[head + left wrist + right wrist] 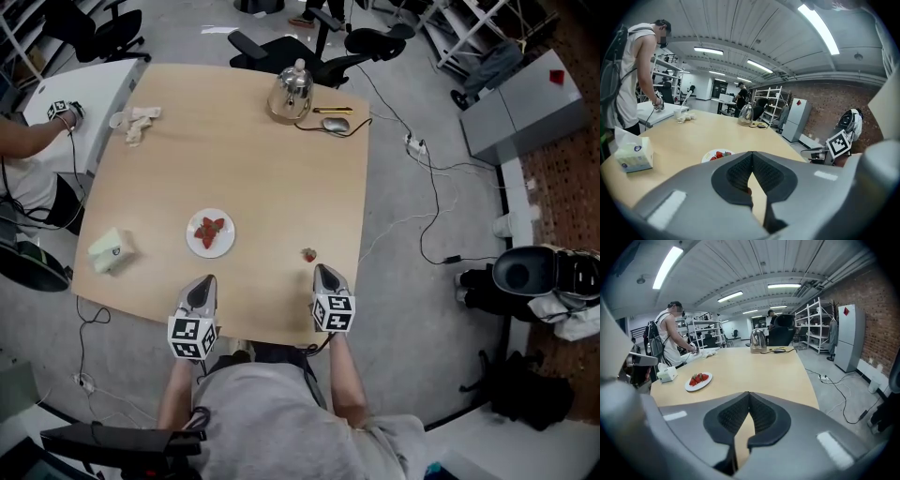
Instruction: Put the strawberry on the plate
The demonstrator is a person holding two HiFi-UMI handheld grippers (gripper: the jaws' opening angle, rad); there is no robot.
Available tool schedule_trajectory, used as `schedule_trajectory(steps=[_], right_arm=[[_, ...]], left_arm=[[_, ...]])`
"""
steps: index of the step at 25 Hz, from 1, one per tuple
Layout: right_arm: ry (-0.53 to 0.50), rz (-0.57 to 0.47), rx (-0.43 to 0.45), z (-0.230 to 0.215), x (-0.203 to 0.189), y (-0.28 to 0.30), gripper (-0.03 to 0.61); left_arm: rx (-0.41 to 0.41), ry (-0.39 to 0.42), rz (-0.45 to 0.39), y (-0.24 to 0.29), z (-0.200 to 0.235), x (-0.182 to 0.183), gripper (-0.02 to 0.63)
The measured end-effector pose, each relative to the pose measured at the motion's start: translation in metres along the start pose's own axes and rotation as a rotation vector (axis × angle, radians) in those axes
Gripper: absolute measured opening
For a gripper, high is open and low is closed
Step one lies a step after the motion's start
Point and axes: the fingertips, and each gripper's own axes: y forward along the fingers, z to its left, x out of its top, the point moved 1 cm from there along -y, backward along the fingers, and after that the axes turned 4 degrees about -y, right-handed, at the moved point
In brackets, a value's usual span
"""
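Note:
A white plate with strawberries on it lies on the wooden table, ahead of my left gripper. One loose strawberry rests on the bare wood just in front and slightly left of my right gripper. Both grippers hover near the table's front edge with their jaws shut and nothing between them. The left gripper view shows the plate just past the closed left gripper. In the right gripper view the plate sits to the left of the closed right gripper; the loose strawberry is hidden there.
A metal kettle, a mouse and a pen stand at the table's far edge. A crumpled cloth lies far left and a tissue box at the left edge. A person works at the neighbouring desk. Cables run over the floor at right.

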Motion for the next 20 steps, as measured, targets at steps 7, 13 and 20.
schedule_trajectory(steps=[7, 13, 20], right_arm=[[-0.022, 0.106, 0.019, -0.003, -0.021, 0.031, 0.066], [-0.033, 0.166, 0.031, -0.006, -0.035, 0.051, 0.116], [-0.055, 0.203, 0.026, -0.011, -0.044, 0.068, 0.164]], left_arm=[[0.052, -0.012, 0.005, -0.011, 0.012, -0.003, 0.018], [0.107, -0.026, 0.009, -0.022, 0.022, -0.007, 0.018], [0.146, -0.031, 0.016, -0.028, 0.022, -0.01, 0.018]])
